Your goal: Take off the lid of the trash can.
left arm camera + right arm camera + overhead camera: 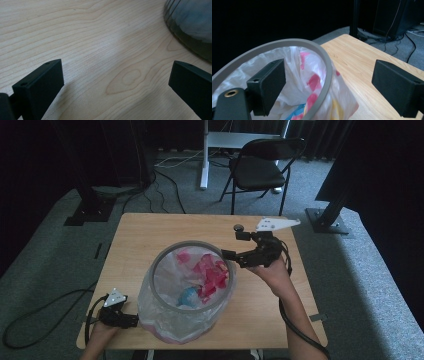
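Grippers, two, both open; one lined bin [192, 292]; one table [140, 235].

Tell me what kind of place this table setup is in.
Probably a lab or recording studio, not a home: dark curtains surround a lone wooden table on grey carpet, with rig stands, floor cables and a folding chair behind it.

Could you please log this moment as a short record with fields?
surface: wooden table
main object: bin with grey rim, lined with a clear bag
bin contents: pink and blue scraps
left gripper: open, low beside the bin's base
right gripper: open, jaws straddling the bin's rim
background: black chair
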